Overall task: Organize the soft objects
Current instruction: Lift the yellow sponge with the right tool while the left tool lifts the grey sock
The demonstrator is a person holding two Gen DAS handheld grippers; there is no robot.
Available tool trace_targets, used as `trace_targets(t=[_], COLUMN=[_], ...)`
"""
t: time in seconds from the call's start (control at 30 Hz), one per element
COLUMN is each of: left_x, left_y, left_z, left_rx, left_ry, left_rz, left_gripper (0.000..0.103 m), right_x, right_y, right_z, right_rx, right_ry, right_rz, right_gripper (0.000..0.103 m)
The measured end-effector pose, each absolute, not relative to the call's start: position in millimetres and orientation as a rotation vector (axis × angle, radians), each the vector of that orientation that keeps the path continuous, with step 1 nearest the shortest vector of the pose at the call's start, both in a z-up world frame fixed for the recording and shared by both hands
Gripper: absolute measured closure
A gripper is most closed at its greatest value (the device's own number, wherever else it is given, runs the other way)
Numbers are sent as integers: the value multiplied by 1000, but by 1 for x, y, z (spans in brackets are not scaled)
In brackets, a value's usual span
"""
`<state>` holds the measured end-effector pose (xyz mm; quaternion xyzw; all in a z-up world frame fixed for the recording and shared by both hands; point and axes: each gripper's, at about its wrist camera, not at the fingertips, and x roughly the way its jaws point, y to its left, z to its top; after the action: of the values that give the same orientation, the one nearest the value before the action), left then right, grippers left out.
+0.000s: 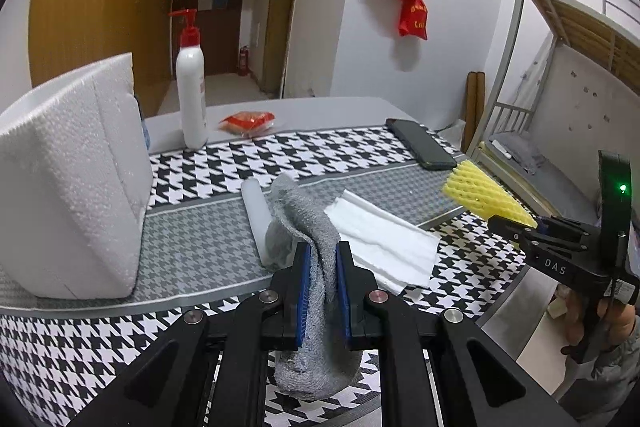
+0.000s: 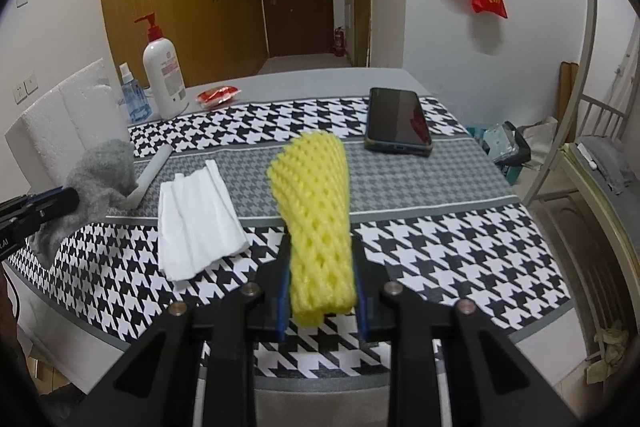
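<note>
Sock (image 1: 316, 227) sits pinched in my left fingers (image 1: 320, 275), yellow foam net (image 2: 316, 223) in my right (image 2: 322, 291), both above the tabletop (image 2: 440, 247). Tissue (image 2: 196, 223) and foam tube (image 2: 150, 175) lie unsorted; I judge sorting barely begun.

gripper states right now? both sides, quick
Left gripper: closed on the grey sock, lifted off the table.
Right gripper: closed on the yellow foam net.
</note>
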<state>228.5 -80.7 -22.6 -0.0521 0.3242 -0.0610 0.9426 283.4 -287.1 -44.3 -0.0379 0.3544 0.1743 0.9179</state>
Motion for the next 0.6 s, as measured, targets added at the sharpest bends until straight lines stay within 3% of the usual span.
trace_targets(t=[0.6], left_x=[218], left_y=[-78], left_z=[7], left_rx=[-34], left_ry=[581], left_rz=[-137], left_gripper=[89], right_x=[270], right_y=[-284], right_z=[-20], right_rx=[-37], right_ry=[654], right_rz=[340], right_gripper=[74])
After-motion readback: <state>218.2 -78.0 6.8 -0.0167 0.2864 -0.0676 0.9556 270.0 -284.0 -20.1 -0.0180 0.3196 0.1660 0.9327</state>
